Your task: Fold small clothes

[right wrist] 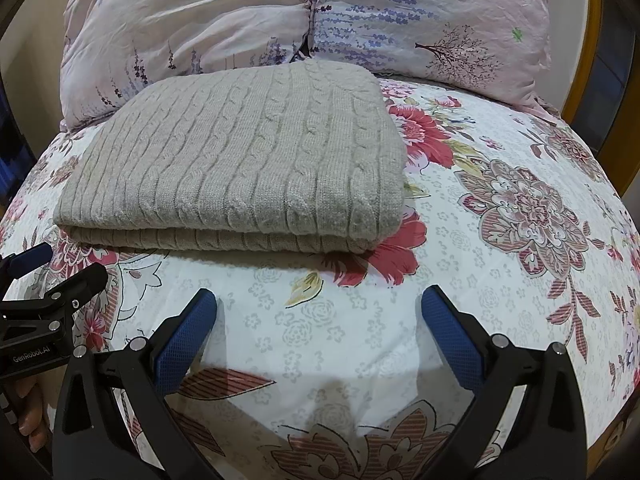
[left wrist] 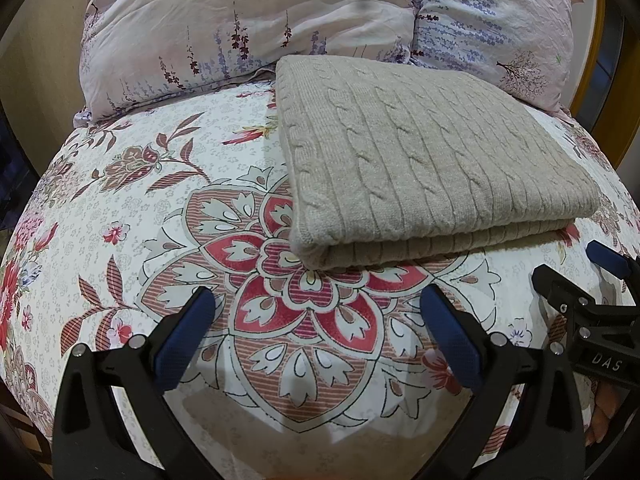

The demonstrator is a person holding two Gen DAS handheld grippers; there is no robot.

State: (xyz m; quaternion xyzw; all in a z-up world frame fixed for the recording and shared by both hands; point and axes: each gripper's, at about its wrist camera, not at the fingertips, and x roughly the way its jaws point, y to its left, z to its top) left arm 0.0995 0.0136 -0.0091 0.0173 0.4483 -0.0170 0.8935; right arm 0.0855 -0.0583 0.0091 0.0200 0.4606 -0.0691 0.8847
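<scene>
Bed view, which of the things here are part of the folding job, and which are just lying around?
Part of the job:
sweater, folded, lying on the bedspread
left tool, open, empty
right tool, open, empty

Just lying about:
pillows behind the sweater

A white bedsheet printed with red and pink flowers [left wrist: 160,216] fills the middle and bottom. Two pale pink lavender-print pillows [right wrist: 420,20] lie side by side across the top.
</scene>
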